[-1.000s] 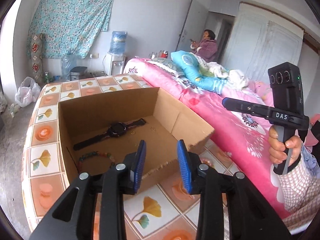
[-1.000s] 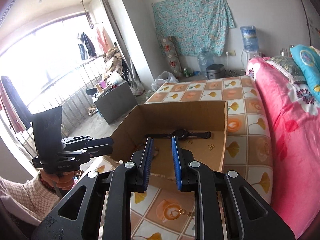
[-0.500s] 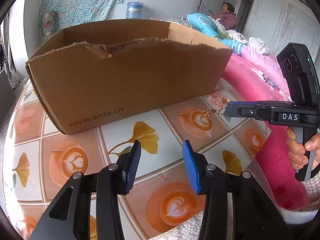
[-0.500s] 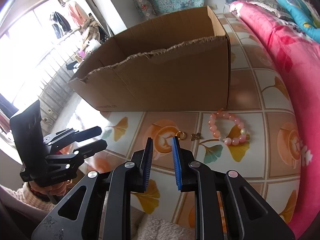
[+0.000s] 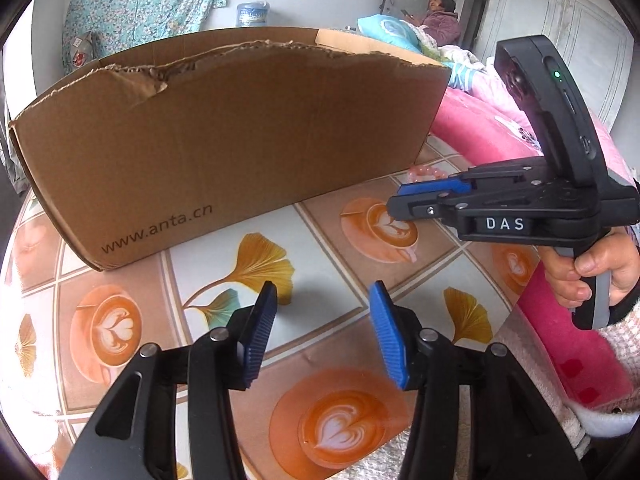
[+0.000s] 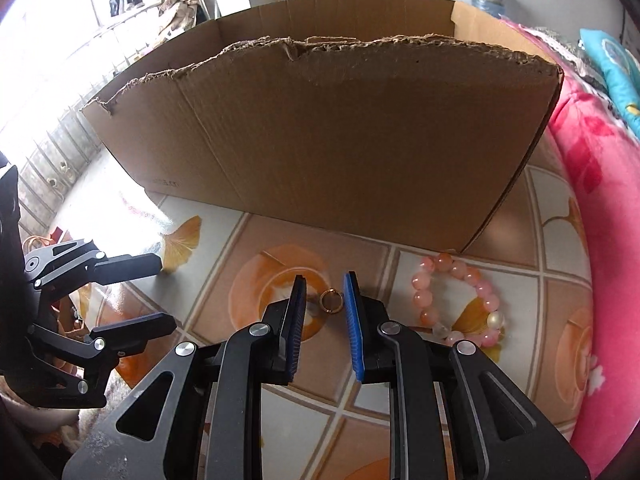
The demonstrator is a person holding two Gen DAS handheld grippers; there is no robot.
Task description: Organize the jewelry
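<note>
- Your right hand-held gripper is spread around the gold ring on the tabletop, not yet pinching.
- Your left hand-held gripper hovers spread, holding nothing.
- The ring and pink bead bracelet lie outside the cardboard box; both remain to be boxed.

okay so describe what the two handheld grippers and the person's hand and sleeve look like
Both grippers are black, with angular cut-out arms, silver pivot screws and ribbed blue pads on the fingers. The right gripper carries white "DAS" lettering, a grey handle and a black camera block with a green light. The bare right hand wears a pink-and-white checked sleeve.
</note>
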